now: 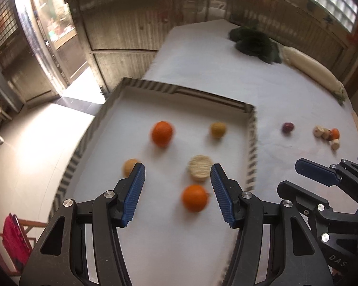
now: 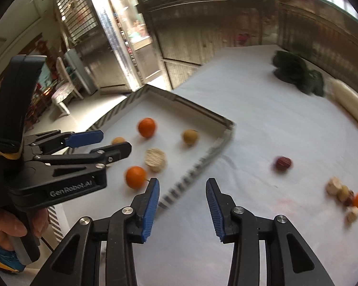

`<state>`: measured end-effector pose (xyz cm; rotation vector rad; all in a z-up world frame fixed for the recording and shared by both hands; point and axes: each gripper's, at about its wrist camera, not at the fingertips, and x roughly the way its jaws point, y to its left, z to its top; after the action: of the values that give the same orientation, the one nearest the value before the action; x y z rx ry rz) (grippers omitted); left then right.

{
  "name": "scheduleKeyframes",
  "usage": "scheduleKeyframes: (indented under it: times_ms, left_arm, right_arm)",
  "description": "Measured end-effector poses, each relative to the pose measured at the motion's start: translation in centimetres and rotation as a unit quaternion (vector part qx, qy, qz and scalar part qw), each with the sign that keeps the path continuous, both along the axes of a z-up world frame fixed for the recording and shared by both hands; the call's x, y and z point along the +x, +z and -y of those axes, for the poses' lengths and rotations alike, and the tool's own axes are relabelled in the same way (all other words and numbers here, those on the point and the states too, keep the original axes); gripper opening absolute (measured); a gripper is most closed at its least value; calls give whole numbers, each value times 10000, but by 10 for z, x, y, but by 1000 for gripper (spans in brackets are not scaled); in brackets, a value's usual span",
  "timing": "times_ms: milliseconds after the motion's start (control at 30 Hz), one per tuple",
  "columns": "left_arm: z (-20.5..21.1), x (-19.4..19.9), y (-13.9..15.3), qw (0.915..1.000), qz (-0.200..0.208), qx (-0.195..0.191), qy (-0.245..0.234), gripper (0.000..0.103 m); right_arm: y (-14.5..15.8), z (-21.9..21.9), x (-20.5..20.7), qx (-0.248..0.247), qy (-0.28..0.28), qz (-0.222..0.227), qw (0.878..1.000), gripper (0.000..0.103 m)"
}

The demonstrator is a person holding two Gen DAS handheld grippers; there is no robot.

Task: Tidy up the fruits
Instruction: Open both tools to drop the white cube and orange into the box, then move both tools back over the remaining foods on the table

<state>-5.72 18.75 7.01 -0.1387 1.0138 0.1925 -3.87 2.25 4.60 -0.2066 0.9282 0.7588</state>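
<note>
Left blue-padded gripper (image 1: 177,181) spread, empty, over the striped-rim tray (image 1: 251,143) holding five fruits. Right blue-padded gripper (image 2: 182,197) also spread, empty. Mid-sort — next: reach the dark red fruit (image 2: 283,163) on the white cloth, beside the tray.

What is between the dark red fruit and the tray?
Nothing but bare white cloth lies between the dark red fruit and the tray wall. The right wrist view shows it best.

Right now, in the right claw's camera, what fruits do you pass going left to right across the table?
Near orange → far orange → pale ridged round fruit → tan round fruit → dark red fruit → small pile of fruits.
</note>
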Motion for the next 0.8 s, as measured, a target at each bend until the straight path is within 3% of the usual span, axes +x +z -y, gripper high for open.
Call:
scheduleKeyframes:
  times_ms: [500, 800]
  left_arm:
    - [89, 39, 4, 9960, -30, -90, -884, 57]
    - [130, 59, -5, 9920, -190, -156, -1238, 57]
  right_arm:
    - [-13, 123, 14, -182, -1249, -193, 9918, 40]
    - [-21, 175, 22, -90, -1754, -379, 9837, 40]
